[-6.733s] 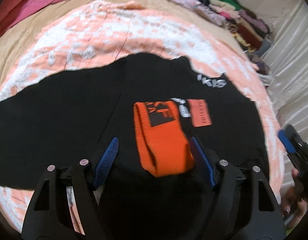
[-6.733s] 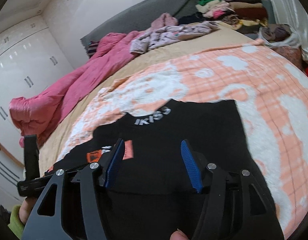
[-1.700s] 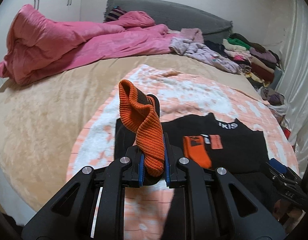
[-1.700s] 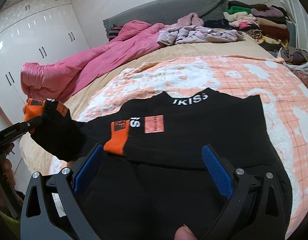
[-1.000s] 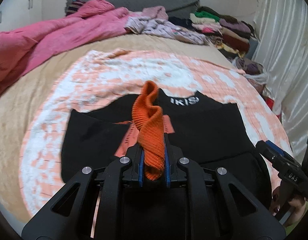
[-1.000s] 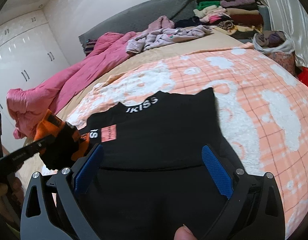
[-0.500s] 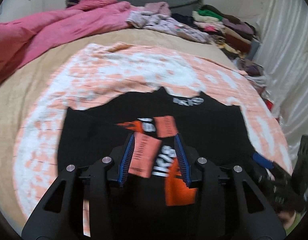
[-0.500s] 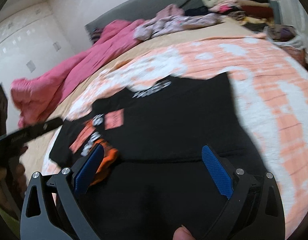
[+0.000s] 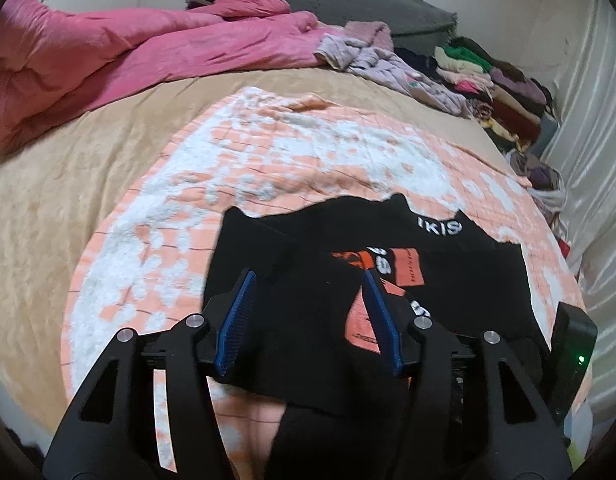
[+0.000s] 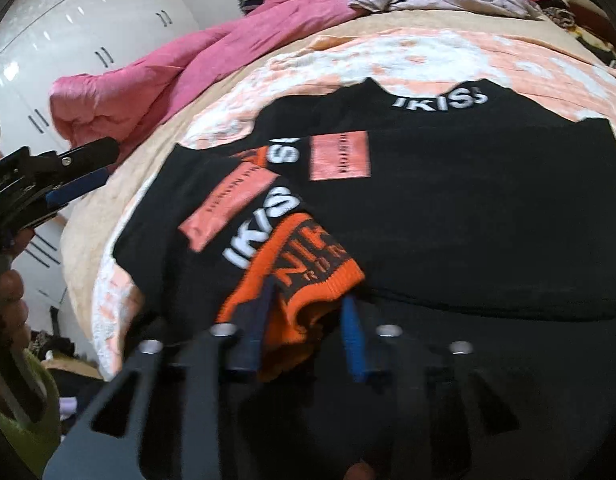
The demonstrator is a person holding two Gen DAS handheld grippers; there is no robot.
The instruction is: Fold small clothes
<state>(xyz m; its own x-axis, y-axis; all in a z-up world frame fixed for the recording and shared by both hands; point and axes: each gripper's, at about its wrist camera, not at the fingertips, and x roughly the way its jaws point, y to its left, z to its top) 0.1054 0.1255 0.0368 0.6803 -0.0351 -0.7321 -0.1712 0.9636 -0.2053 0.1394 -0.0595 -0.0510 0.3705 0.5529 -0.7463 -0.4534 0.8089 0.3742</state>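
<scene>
I'm mid-fold | black sweater (image 10: pixel 467 208) flat mid-blanket (image 9: pixel 308 152), sleeve crossed over | left gripper (image 9: pixel 308 316) opening, empty | right gripper (image 10: pixel 308 332) clamped on orange cuff (image 10: pixel 304 280) | risk: tugging cuff drags sleeve, undoes fold

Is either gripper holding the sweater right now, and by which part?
Right gripper is closing around the orange cuff; the left gripper, jaws opening, holds nothing.

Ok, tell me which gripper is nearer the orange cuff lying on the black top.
Right. The right gripper has the orange cuff between its blue fingers. The left gripper, its jaws opening, sits off to the cuff's side with only black top between its fingers.
</scene>
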